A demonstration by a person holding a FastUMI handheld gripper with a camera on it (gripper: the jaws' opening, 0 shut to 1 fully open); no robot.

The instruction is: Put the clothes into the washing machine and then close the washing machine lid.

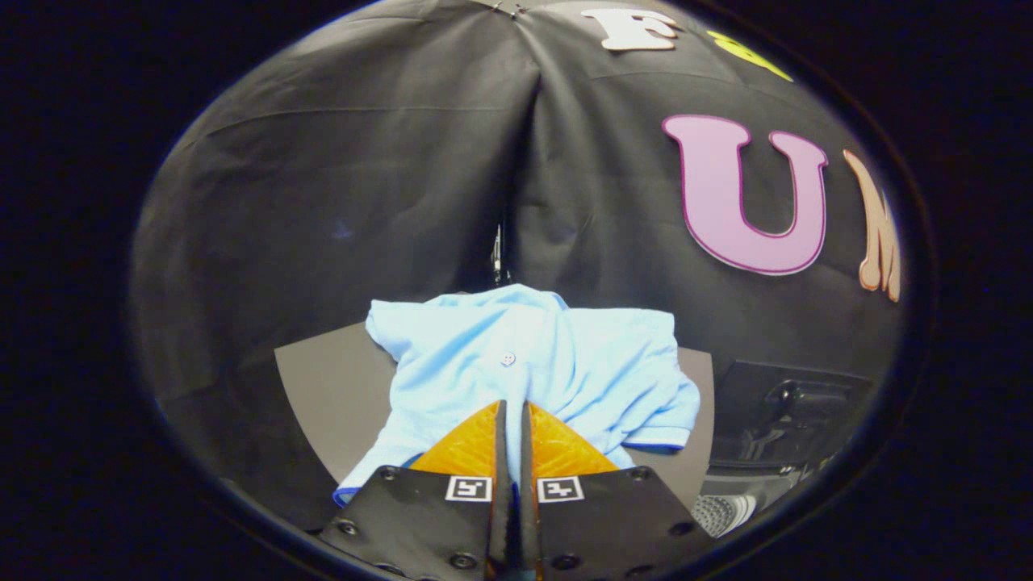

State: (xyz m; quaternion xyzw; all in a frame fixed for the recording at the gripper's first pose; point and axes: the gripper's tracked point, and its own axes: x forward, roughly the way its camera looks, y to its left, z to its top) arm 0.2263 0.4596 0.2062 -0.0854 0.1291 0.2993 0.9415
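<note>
A light blue polo shirt [565,363] lies spread on a grey table top [331,387], collar toward the booth wall and one sleeve [666,424] hanging toward the right. My gripper [512,403] is over the shirt's near part. Its fingers [468,444] stand side by side with only a thin slit between them, and I see no cloth pinched at the tips. To the right of the table stands a dark washing machine [779,411]. Its perforated drum [722,512] shows beside the right finger, so the lid appears to be up.
Black cloth walls close the booth behind the table and on both sides. A thin metal pole [496,254] stands at the corner seam behind the shirt. Bare table shows left of the shirt.
</note>
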